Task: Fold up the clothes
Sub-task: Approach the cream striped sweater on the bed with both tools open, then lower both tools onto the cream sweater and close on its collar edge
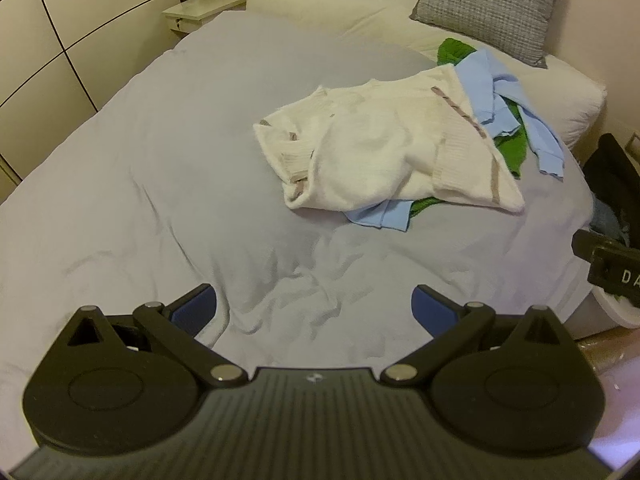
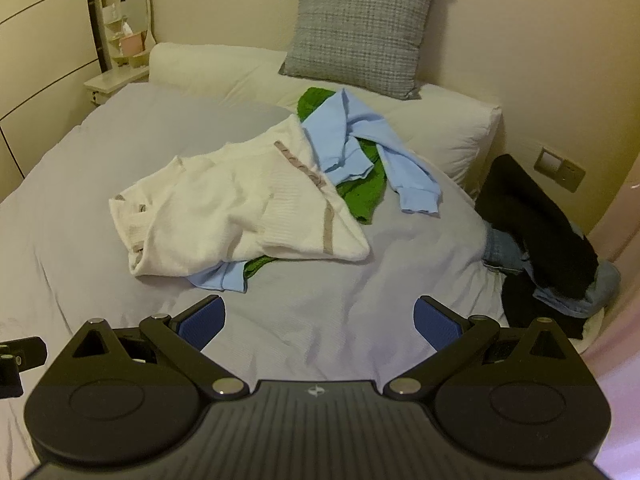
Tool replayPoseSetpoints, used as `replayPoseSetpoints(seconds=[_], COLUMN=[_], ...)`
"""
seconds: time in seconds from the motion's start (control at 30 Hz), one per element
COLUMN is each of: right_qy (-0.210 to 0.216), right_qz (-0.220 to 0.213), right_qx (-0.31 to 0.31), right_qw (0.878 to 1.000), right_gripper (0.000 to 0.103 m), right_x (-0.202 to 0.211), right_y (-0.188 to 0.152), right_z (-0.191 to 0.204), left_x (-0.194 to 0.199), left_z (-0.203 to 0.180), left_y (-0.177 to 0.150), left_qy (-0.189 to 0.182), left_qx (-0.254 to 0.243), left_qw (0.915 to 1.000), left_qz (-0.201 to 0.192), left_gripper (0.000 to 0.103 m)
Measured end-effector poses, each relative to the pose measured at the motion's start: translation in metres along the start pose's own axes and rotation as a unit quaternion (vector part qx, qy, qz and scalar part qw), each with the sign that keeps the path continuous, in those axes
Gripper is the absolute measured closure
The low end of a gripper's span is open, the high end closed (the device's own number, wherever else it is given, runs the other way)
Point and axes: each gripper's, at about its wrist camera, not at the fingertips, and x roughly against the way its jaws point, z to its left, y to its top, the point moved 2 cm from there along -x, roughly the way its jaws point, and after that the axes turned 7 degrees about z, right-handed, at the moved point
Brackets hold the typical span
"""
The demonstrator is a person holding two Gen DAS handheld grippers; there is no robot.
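Observation:
A crumpled white sweater point(image 1: 384, 148) point(image 2: 236, 208) with beige trim lies on top of a heap in the middle of the bed. Under it are a light blue garment point(image 1: 492, 84) point(image 2: 352, 140) and a green garment point(image 1: 510, 146) point(image 2: 362, 190). My left gripper point(image 1: 314, 308) hovers open over bare sheet, well short of the heap, nothing between its blue pads. My right gripper point(image 2: 318, 318) is also open and empty, just in front of the blue hem that sticks out from under the sweater. The right gripper's body shows at the left wrist view's right edge.
The bed's pale lilac sheet point(image 1: 160, 184) point(image 2: 80, 184) is wrinkled near me. A grey cushion point(image 2: 360, 28) and white pillow point(image 2: 452, 124) lie at the head. Dark clothes and jeans point(image 2: 540, 232) hang off the right edge. A bedside table point(image 2: 112, 80) and wardrobe point(image 1: 48, 40) stand on the left.

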Motion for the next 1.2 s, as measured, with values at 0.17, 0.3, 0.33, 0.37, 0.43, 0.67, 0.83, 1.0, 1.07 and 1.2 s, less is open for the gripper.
replayPoseSetpoints(seconds=[0.17,0.3,0.33,0.37,0.43,0.67,0.83,1.0,1.07,1.2], right_qy=[0.008,0.011,0.011,0.012,0.014,0.037,0.052,0.080,0.086,0.111], right_qz=[0.013,0.023,0.025,0.028,0.035,0.072,0.087,0.084,0.070,0.052], right_qx=[0.006,0.020,0.025,0.030,0.040,0.062,0.090,0.129,0.149,0.165], right_qw=[1.000,0.999,0.999,0.999,0.998,0.995,0.991,0.985,0.983,0.979], right_gripper=[0.000,0.000,0.000,0.000,0.000,0.000,0.000,0.002,0.006,0.006], right_x=[-0.022,-0.043,-0.048,-0.054,-0.068,-0.124,-0.170,-0.217,-0.235,-0.270], right_y=[0.016,0.032,0.036,0.040,0.049,0.083,0.113,0.142,0.153,0.178], right_z=[0.001,0.004,0.005,0.006,0.006,-0.001,-0.002,-0.001,0.000,-0.001], left_x=[-0.015,-0.030,-0.035,-0.041,-0.053,-0.098,-0.137,-0.176,-0.191,-0.222], left_z=[-0.004,-0.009,-0.011,-0.014,-0.018,-0.030,-0.039,-0.044,-0.044,-0.040], left_y=[0.019,0.037,0.042,0.047,0.059,0.094,0.121,0.148,0.159,0.180], left_qy=[0.007,0.008,0.008,0.008,0.009,-0.009,-0.020,-0.037,-0.047,-0.072], left_qx=[0.006,0.010,0.011,0.012,0.016,0.028,0.050,0.075,0.088,0.117], left_qw=[0.9999,0.9997,0.9996,0.9995,0.9991,0.9974,0.9957,0.9946,0.9934,0.9886], left_qz=[0.008,0.021,0.024,0.028,0.039,0.066,0.076,0.062,0.056,0.063], left_gripper=[0.000,0.000,0.000,0.000,0.000,0.000,0.001,0.001,0.001,0.009])
